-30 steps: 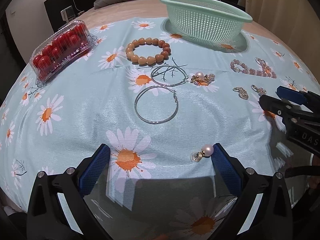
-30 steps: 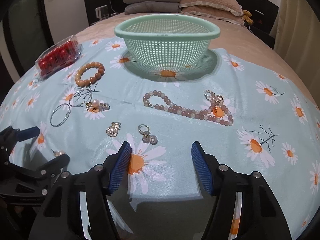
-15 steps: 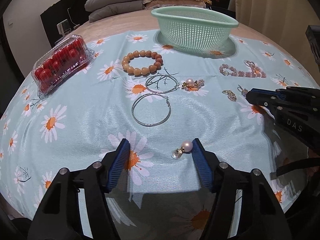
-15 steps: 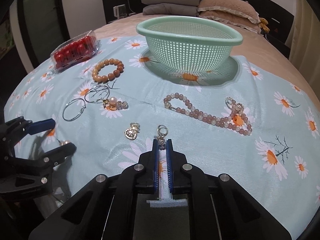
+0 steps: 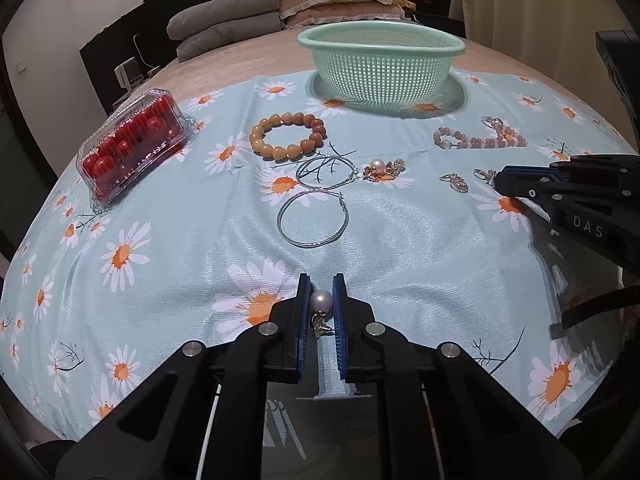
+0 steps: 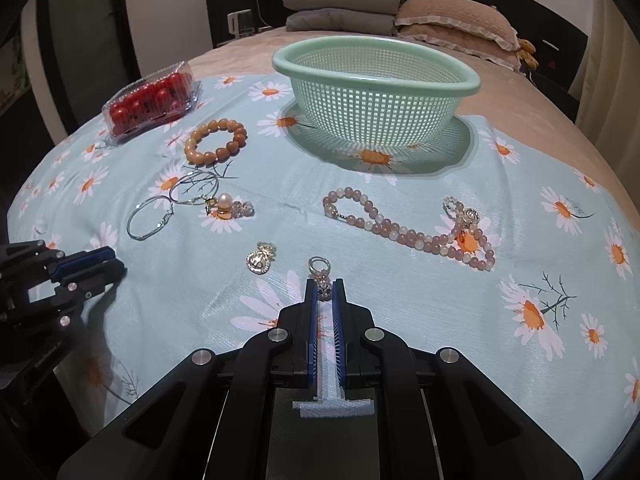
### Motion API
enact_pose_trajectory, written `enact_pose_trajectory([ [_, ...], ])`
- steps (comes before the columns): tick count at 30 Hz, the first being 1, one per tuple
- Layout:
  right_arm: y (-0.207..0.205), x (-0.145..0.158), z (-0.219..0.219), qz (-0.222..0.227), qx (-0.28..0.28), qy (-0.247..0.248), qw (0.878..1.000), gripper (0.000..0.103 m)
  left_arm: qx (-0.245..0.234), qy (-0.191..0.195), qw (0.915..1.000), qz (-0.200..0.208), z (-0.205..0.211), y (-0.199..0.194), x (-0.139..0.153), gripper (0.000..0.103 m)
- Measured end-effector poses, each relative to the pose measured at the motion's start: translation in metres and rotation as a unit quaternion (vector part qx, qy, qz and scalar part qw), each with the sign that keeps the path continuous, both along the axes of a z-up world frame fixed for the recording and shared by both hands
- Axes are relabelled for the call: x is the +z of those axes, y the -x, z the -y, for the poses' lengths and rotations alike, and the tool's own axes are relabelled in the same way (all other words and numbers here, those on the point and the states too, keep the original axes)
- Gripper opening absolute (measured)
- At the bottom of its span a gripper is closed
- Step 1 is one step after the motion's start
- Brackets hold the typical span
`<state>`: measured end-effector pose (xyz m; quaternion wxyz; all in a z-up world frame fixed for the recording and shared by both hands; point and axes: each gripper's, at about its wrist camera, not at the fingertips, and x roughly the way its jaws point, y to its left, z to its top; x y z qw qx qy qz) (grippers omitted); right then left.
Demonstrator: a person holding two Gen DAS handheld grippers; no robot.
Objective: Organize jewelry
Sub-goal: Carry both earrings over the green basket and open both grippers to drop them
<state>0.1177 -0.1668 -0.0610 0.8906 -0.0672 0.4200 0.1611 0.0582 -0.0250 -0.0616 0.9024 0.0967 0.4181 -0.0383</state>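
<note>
Green mesh basket (image 6: 376, 92) on daisy-print cloth (image 5: 168, 248), far side. "DAS" readable on right gripper (image 6: 325, 280), clenched on crystal earring (image 6: 321, 276), well short of basket. Left gripper (image 5: 321, 294) closing on pearl earring (image 5: 321, 301), bare cloth around.

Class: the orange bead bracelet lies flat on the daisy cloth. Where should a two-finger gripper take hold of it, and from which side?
Probably from above, pinching one stretch of the orange bead bracelet across its near rim, one finger inside the open ring and one outside. It lies flat, apart from the hoop earrings, so the beads give the only raised edge.
</note>
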Motion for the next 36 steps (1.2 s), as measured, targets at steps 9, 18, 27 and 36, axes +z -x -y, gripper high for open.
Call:
enact_pose_trajectory([
  [9,0.007,0.007,0.003,0.008,0.002,-0.001,1.0,0.007,0.0,-0.001,1.0,0.003,-0.002,0.003,0.004,0.012],
  [18,0.032,0.031,0.007,0.03,0.023,-0.032,0.999,0.007,-0.009,-0.01,0.9998,0.013,0.005,0.012,0.013,0.012],
  [27,0.048,0.07,0.009,0.065,0.038,-0.035,0.997,0.007,-0.016,-0.04,0.998,0.046,0.019,0.019,0.034,0.012],
  [36,0.034,0.116,0.016,0.105,0.044,-0.023,0.993,0.007,-0.026,-0.06,0.9949,0.077,0.027,-0.003,0.073,0.012],
])
